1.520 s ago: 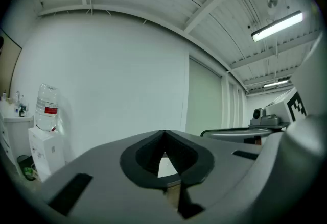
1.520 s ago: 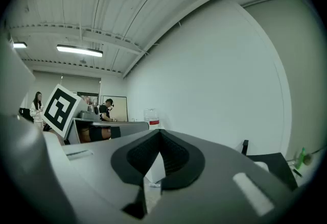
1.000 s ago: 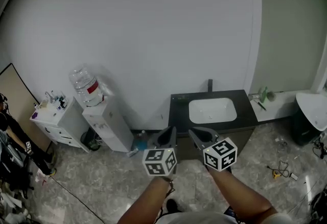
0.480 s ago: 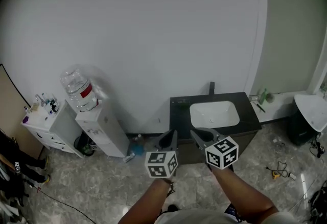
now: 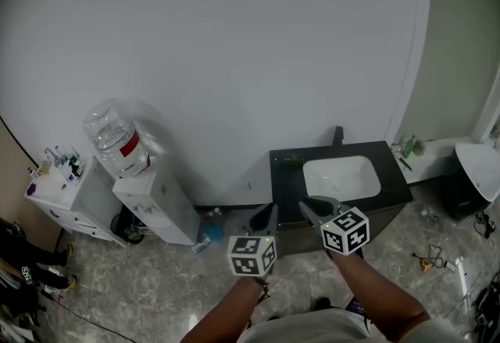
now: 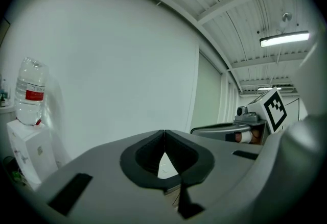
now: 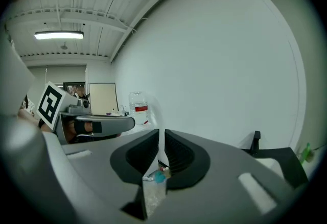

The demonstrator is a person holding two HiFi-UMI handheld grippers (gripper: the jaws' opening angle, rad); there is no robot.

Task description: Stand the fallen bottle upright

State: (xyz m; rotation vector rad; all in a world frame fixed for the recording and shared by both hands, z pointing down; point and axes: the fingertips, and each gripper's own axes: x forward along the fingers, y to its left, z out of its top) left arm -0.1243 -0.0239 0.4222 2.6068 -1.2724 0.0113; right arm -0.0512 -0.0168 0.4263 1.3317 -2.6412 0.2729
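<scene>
A small clear bottle with a blue part (image 5: 205, 230) lies on the stone floor at the foot of the white wall, beside the water dispenser. It also shows low between the right jaws as the bottle (image 7: 159, 176). My left gripper (image 5: 264, 215) is held in the air well short of it, with its jaw tips touching and nothing in them (image 6: 164, 133). My right gripper (image 5: 314, 209) hangs beside it over the front of the sink cabinet. Its jaws are opening, with a narrow slit between them and nothing held (image 7: 161, 135).
A white water dispenser (image 5: 156, 201) with a big clear jug (image 5: 116, 138) stands left of the bottle. A black sink cabinet (image 5: 287, 171) stands at the right. A white cupboard (image 5: 58, 194) is at far left. A green bottle (image 5: 409, 148) and floor cables (image 5: 433, 259) are at the right.
Both grippers have moved together toward the wall and sit lower in the head view. The dispenser has slid left and the sink right, both looking larger.
</scene>
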